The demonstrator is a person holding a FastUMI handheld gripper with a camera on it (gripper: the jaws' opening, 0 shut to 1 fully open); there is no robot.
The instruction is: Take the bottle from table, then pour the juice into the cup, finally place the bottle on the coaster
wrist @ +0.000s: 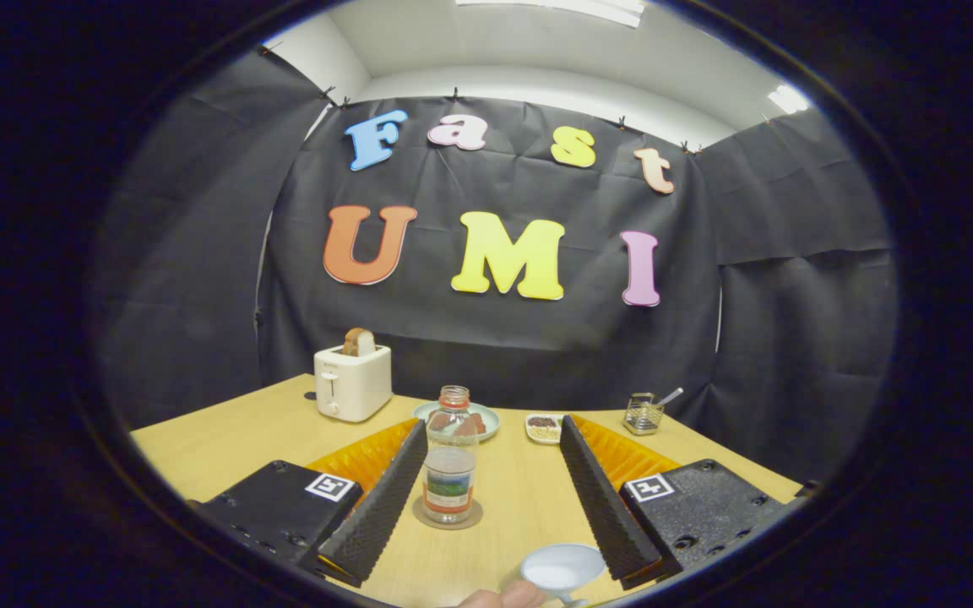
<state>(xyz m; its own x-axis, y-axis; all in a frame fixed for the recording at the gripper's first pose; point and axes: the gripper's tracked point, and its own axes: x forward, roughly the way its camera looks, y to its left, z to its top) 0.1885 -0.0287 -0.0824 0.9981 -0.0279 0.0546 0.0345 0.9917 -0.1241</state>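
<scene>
1. White toaster [352, 382] at the table's far left, a slice of bread [358, 342] sticking up from its slot.
2. Pale green plate [486, 418] mid-table at the far side, brownish food on it, partly hidden.
3. Small white dish [543, 428] just right of the plate, dark and light bits inside.
4. Wire mesh holder [644, 414] far right, a utensil handle leaning out.
5. Light wooden table [225, 443] under all.
</scene>
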